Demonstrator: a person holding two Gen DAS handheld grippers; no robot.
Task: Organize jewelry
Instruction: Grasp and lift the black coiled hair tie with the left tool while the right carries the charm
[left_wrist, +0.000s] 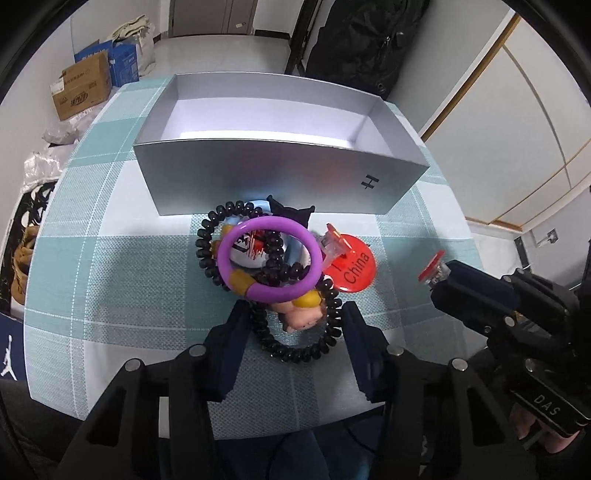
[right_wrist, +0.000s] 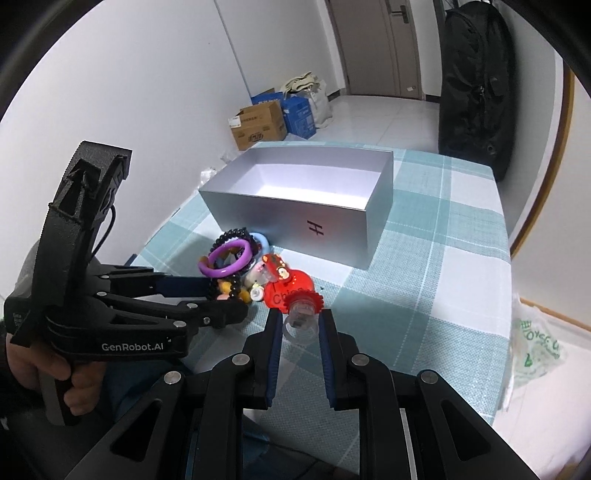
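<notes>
Teal-and-white checked woven tablecloth (left_wrist: 122, 266), open grey cardboard box (left_wrist: 280, 177) behind tangled jewelry pile (left_wrist: 266, 266), left gripper (left_wrist: 295, 332) spread wide around black coiled band (left_wrist: 295, 350), right gripper (right_wrist: 300, 325) clamping clear plastic ring with red toothed top (right_wrist: 301, 314), glossy purple bangle (left_wrist: 269, 258) topping pile.

Box behind, jewelry heap in front, on the table.

In the left wrist view the box (left_wrist: 280, 177) fills the upper middle of the table (left_wrist: 122, 266); the heap (left_wrist: 269, 266) lies just below it at centre, a badge (left_wrist: 352, 271) touching its right side. The left gripper (left_wrist: 295, 332) straddles the heap's lower edge; the right gripper (left_wrist: 436, 275) sits at right with a ring (left_wrist: 432, 267).
</notes>
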